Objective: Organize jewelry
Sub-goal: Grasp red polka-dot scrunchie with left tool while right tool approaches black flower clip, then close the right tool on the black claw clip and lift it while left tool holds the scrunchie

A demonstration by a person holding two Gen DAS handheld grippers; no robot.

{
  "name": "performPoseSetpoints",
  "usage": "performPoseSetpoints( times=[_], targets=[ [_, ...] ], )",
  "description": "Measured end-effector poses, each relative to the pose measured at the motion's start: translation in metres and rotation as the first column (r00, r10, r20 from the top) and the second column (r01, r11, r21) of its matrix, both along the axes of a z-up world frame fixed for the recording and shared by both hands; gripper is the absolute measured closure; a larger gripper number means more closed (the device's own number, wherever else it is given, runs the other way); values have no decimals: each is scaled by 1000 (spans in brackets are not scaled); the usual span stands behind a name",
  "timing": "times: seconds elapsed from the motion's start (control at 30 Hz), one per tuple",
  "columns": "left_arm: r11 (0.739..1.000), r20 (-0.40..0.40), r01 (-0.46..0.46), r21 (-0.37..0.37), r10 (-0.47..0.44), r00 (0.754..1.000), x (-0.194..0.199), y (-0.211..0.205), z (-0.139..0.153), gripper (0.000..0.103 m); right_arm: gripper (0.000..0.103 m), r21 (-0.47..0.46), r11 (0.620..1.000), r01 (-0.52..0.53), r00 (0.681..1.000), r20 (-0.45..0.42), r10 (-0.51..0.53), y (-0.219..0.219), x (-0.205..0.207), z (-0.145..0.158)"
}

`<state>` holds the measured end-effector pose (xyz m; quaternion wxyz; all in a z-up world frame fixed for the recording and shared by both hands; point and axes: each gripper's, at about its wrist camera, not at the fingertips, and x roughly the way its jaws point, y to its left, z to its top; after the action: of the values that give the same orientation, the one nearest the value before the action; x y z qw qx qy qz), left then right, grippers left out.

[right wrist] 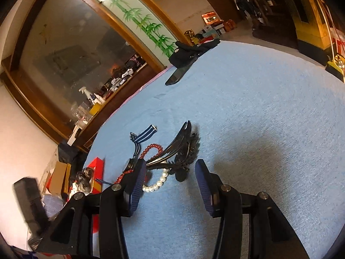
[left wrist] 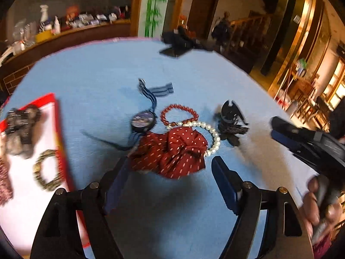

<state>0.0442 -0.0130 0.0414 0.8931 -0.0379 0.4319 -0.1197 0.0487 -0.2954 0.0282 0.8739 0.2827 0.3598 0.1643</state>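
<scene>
Though near, scrunchie (left wrist: 172,151) beyond fingertips (left wrist: 217,166).

The pearl bracelet (left wrist: 212,136) is partly hidden under the red dotted scrunchie (left wrist: 172,151); motion blur smears the gold bracelet (left wrist: 46,169) and the dark hair piece (left wrist: 20,129) in the red-rimmed tray (left wrist: 61,138), which the left wrist view's edge crops; in the right wrist view the left finger (right wrist: 138,185) covers part of the watch (right wrist: 130,164); the shelf clutter (left wrist: 82,19) is too small to identify.

Dark red scrunchie (left wrist: 172,153) w/ white dots; blue tablecloth (left wrist: 97,75).
</scene>
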Motion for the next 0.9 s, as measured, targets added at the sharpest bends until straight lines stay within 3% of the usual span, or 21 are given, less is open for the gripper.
performPoseSetpoints(
  times=[0.1,0.17,0.23,0.3,0.5,0.57,0.6,0.73,0.9],
  targets=[
    [1000,-36,15,12,-14,999,20,-17,-15,27,51,23,1000,-11,1000,-4,11,-1,1,-1],
    [999,-22,4,35,-3,1000,26,-21,-21,34,51,26,1000,-13,1000,-6,13,1,1,-1],
    [999,-10,-17,46,17,1000,27,-22,-26,73,50,26,1000,-12,1000,-7,13,0,0,-2],
    [999,14,-30,25,30,999,26,-14,-24,86,50,22,1000,-11,1000,-15,11,0,1,-3],
    [996,208,-84,1,82,975,4,10,8,89,47,15,1000,2,998,-69,-1,-1,12,-2],
    [994,265,-109,12,102,959,2,16,16,89,35,22,1000,9,994,-105,-6,-1,21,3],
    [992,287,-123,23,112,951,0,18,19,89,34,-8,1000,18,991,-130,-19,2,29,6],
    [987,329,-153,51,128,935,-4,27,26,89,34,-88,996,21,977,-208,-39,20,61,4],
    [986,334,-163,28,145,931,-7,38,31,89,34,-189,982,4,946,-318,-66,50,95,-11]
  ],
)
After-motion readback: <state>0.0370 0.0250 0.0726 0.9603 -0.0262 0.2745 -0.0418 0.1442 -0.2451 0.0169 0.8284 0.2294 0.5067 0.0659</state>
